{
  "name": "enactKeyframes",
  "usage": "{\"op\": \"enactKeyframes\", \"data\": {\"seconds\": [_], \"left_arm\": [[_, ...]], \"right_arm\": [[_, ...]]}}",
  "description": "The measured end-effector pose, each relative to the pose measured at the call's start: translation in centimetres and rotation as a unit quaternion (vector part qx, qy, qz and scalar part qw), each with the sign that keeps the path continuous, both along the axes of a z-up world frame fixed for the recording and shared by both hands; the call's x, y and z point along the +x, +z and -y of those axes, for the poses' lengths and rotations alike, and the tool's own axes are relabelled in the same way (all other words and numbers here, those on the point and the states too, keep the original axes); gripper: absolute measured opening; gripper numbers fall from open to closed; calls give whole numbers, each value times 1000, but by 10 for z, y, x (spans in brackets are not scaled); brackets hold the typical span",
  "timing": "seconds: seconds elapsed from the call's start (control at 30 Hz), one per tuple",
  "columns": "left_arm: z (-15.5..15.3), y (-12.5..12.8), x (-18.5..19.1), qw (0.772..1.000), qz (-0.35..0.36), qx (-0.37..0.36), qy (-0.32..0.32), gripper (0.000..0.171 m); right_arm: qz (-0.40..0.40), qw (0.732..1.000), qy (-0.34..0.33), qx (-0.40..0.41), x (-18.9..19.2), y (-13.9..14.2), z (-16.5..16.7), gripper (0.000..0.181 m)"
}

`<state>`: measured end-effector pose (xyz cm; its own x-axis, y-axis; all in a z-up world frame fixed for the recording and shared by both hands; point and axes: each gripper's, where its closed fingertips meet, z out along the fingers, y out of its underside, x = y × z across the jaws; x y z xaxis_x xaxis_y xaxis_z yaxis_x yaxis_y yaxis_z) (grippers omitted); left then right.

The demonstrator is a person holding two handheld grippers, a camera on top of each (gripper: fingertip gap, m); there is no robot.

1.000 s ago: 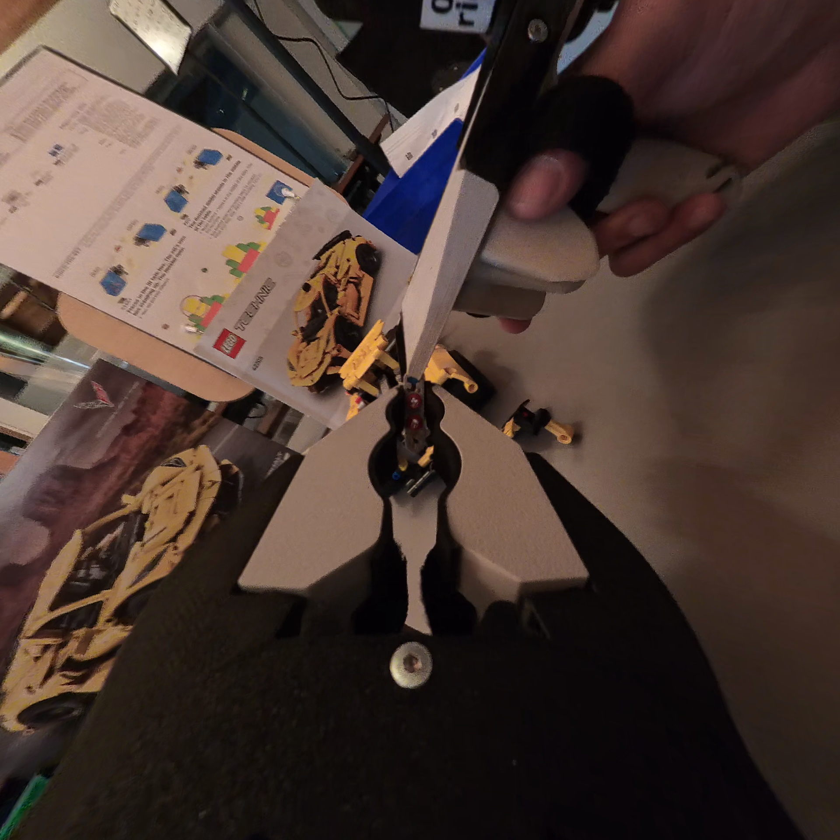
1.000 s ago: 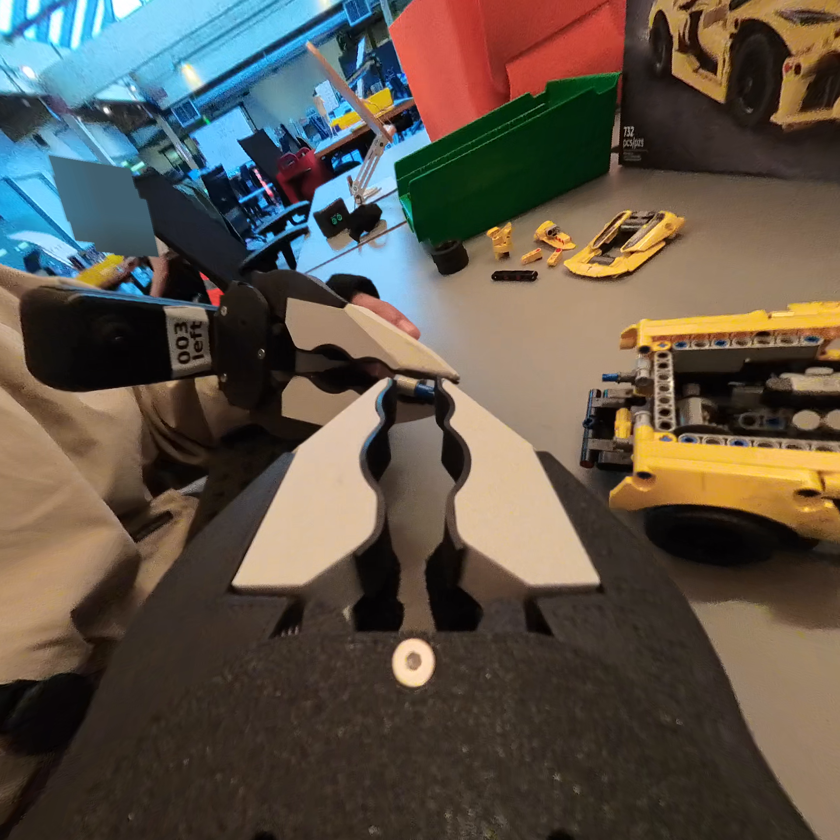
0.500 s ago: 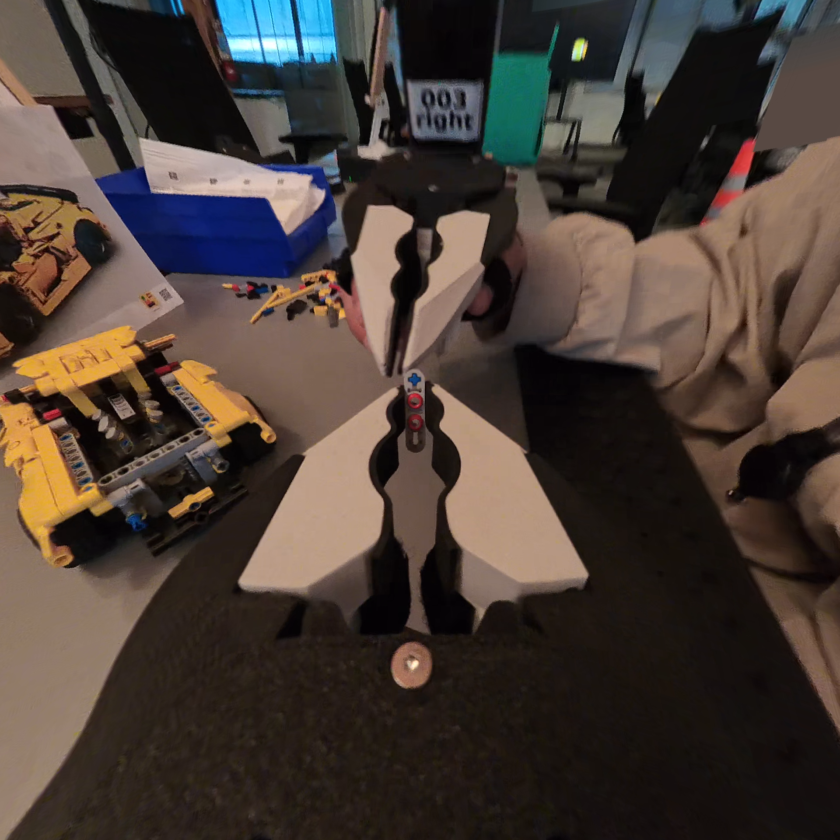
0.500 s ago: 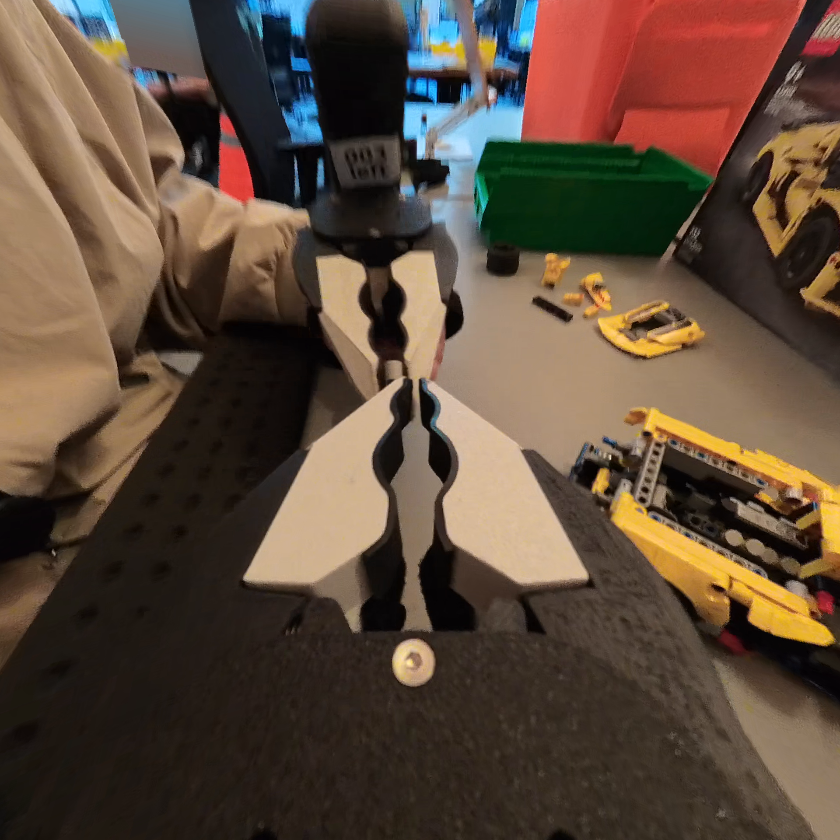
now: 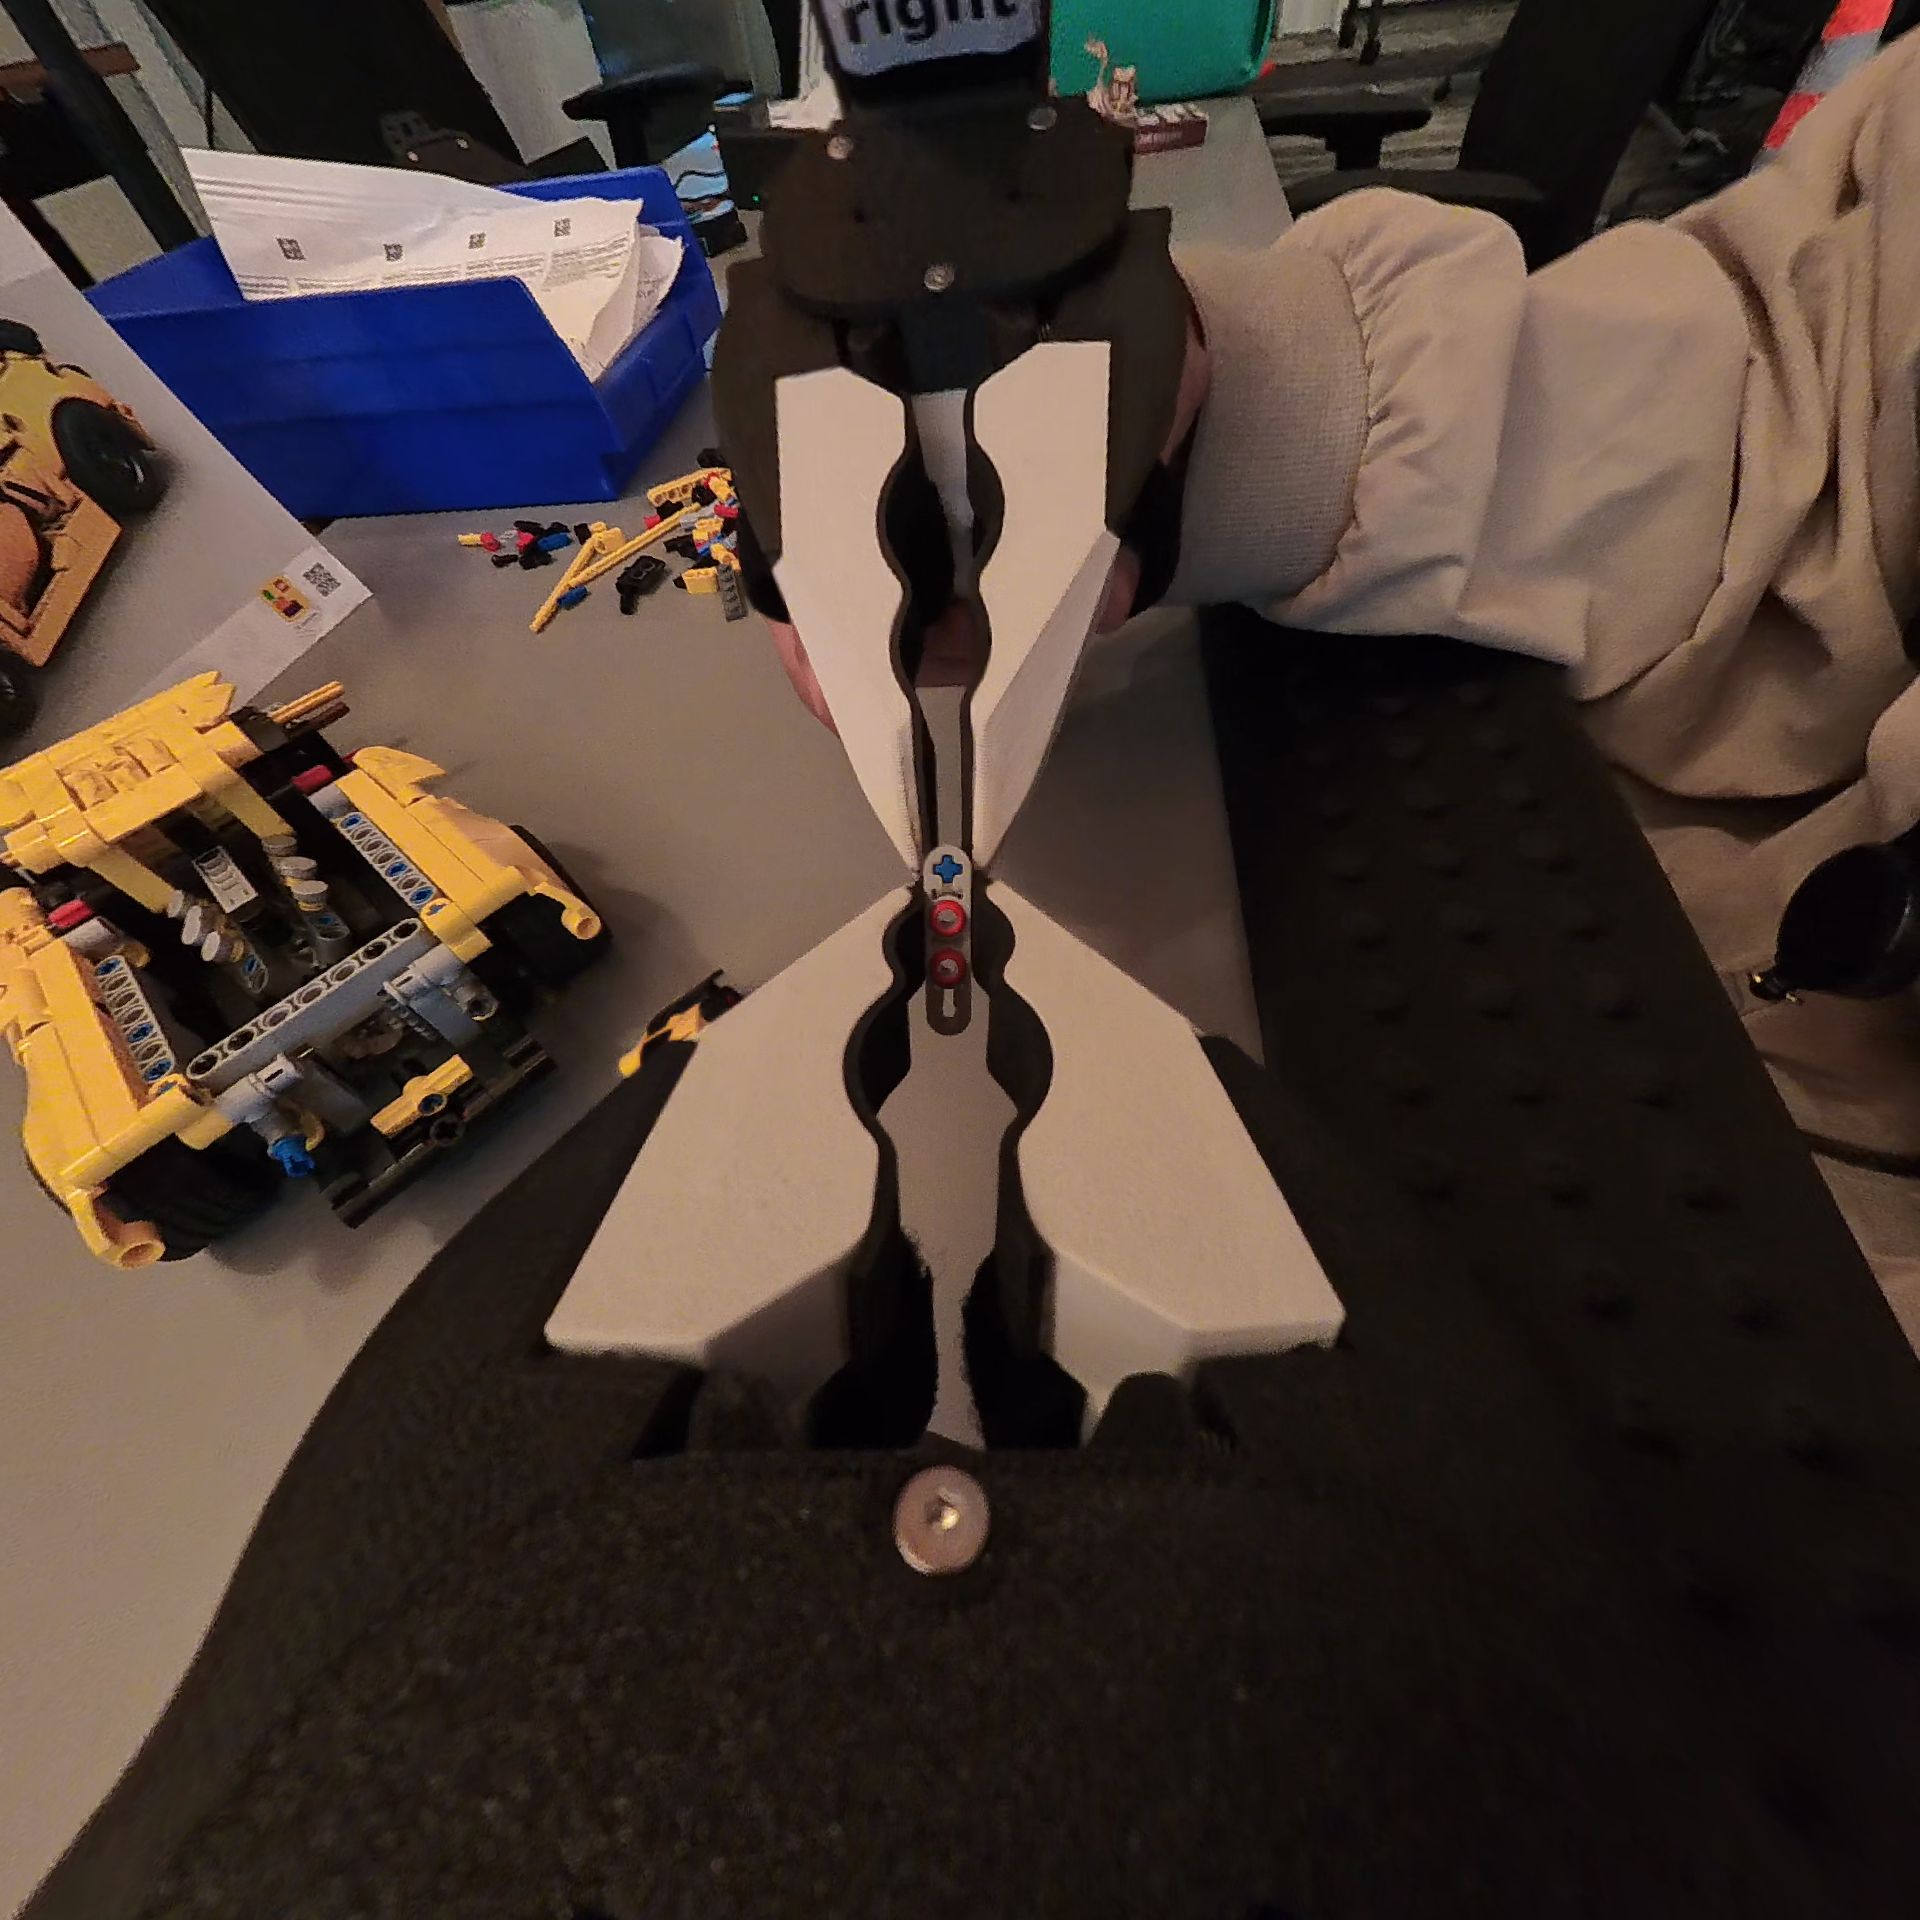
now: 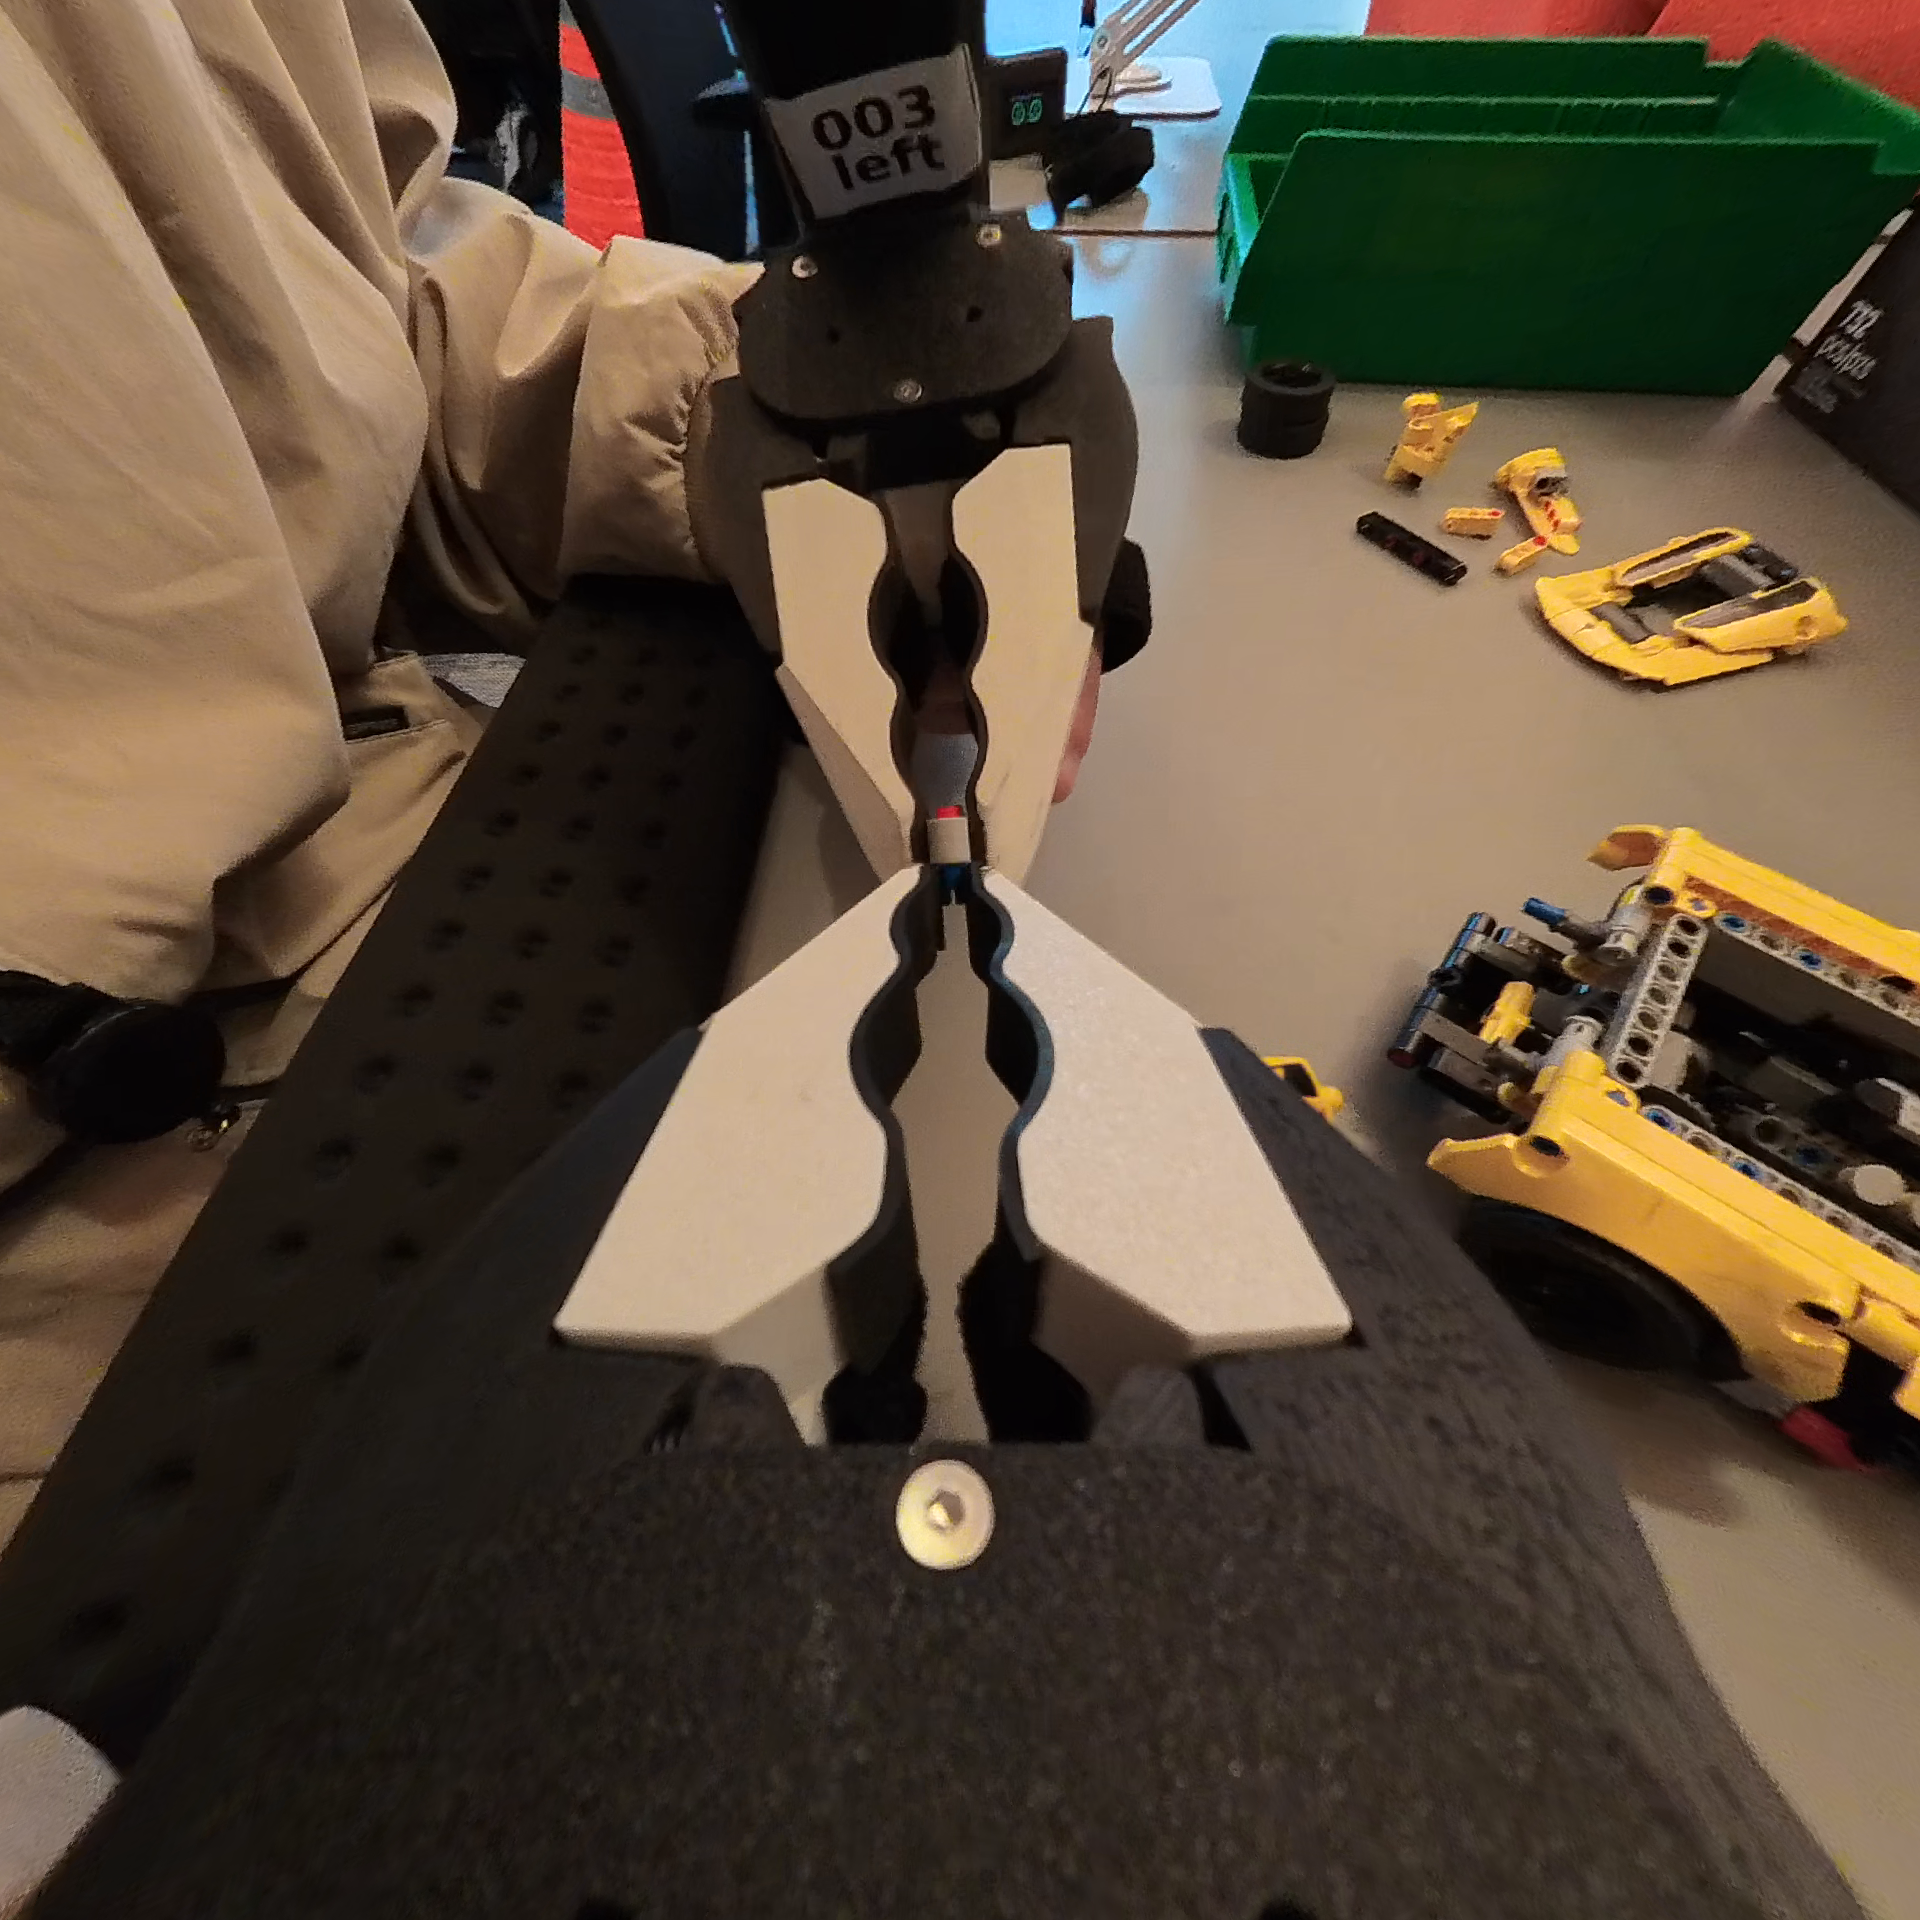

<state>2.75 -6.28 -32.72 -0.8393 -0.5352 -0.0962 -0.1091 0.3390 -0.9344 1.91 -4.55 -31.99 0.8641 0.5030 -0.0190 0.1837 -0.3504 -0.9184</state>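
Left wrist view: left gripper jaws pinch a grey beam. Right gripper meets it tip to tip, jaws clamped on a blue pin. Yellow toy car on counter, left; blue bin beyond.

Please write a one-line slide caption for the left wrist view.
Left gripper clamps a grey beam tip-to-tip with the right gripper, beside a yellow brick car.

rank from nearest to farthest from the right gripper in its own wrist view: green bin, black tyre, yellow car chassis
1. yellow car chassis, close on the right of the right gripper
2. black tyre, farther back on the table
3. green bin, behind the tyre, farthest
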Motion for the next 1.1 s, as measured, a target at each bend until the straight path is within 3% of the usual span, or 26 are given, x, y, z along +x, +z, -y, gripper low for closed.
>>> {"op": "enactKeyframes", "data": {"seconds": [0.13,0.23,0.6,0.7,0.8,1.1], "left_arm": [[-1,-11,-4,999,2,41,-15,5],[0,3,-6,1000,-3,-6,-28,5],[3,7,-7,999,-6,-31,-25,5],[4,2,-5,999,-16,-29,-24,5],[3,-19,-1,999,-34,14,-15,7],[-3,-6,0,1000,-11,2,-10,5]], "right_arm": [[12,999,10,-42,-4,-14,1,3],[-8,1000,11,-18,-4,-1,2,3],[-19,999,16,-27,-4,-1,6,3],[-18,999,12,-33,-2,-5,7,3],[4,997,6,-79,2,-25,7,3],[-3,998,-8,-63,8,-20,7,3]]}}
